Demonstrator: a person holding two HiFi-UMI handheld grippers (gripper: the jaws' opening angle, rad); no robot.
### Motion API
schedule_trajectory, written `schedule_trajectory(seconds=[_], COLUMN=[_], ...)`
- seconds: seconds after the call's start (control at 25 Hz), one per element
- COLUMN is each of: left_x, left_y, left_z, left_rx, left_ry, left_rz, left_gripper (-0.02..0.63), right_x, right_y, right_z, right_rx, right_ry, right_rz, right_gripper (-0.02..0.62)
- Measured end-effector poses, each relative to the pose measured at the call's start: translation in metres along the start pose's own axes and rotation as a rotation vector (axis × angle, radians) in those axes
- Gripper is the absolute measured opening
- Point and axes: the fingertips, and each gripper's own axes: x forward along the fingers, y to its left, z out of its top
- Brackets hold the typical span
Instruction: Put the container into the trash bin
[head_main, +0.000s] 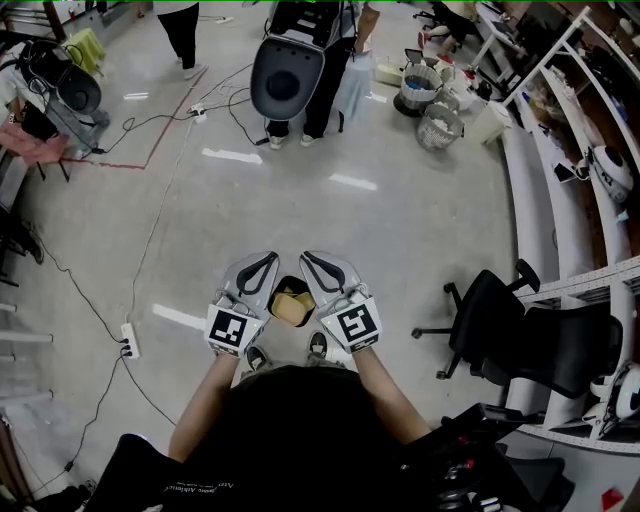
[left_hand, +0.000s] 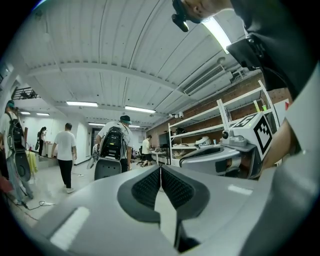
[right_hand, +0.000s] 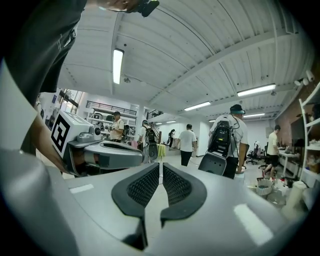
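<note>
Tan and pale yellow, there's the container (head_main: 293, 306), sitting down in the dark mouth of the trash bin (head_main: 284, 284) on the floor, right at the person's feet. Its shape is hard to make out from up here.

Either side of it, two hand-held grippers are held close together, both pointing away from the person. The left hand-held gripper (head_main: 263, 259) is just left of the bin, and its own view shows the ribbed black pads pressed together with nothing between them. The right hand-held gripper (head_main: 313, 258) is just right of the bin. Its pads stand a narrow slit apart, and that slit is empty too. Neither touches the container. Each carries its marker cube, left (head_main: 230, 328) and right (head_main: 355, 323), on the near end by the person's wrists.

Two shoes (head_main: 256, 357) peek out just near the bin, on grey polished floor (head_main: 400, 230).

Off to the right there's a black office chair (head_main: 500, 320) by a long curved white desk (head_main: 545, 230). On the left a white power strip (head_main: 128, 340) lies on its cable. At the far end a person (head_main: 330, 70) stands behind a big dark rounded rig, with wire baskets (head_main: 440, 125) to the right of them.
</note>
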Motion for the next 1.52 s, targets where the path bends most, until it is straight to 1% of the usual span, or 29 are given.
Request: schedule_trajectory(seconds=[0.04, 0.24, 0.52, 1.2, 1.52], left_x=[0.000, -0.001, -0.004, -0.001, 0.005], left_y=[0.000, -0.001, -0.002, 0.000, 0.002], left_z=[-0.003, -0.015, -0.027, -0.036, -0.039], left_rx=[-0.006, -0.008, -0.023, -0.028, -0.033], left_ry=[0.012, 0.016, 0.047, 0.063, 0.065], left_rz=[-0.001, -0.007, -0.014, -0.022, -0.032], left_gripper=[0.003, 0.003, 0.003, 0.003, 0.003], right_x=[0.001, 0.003, 0.004, 0.013, 0.017], right_y=[0.002, 0.008, 0.011, 0.019, 0.014], right_z=[-0.002, -0.014, -0.022, -0.033, -0.035], right_rx=[0.004, 0.008, 0.018, 0.028, 0.039], right_ry=[0.005, 0.021, 0.041, 0.064, 0.072], right_rz=[0.010, 0.046, 0.057, 0.083, 0.071], right_gripper=[0.038, 0.038, 0.038, 0.034, 0.023])
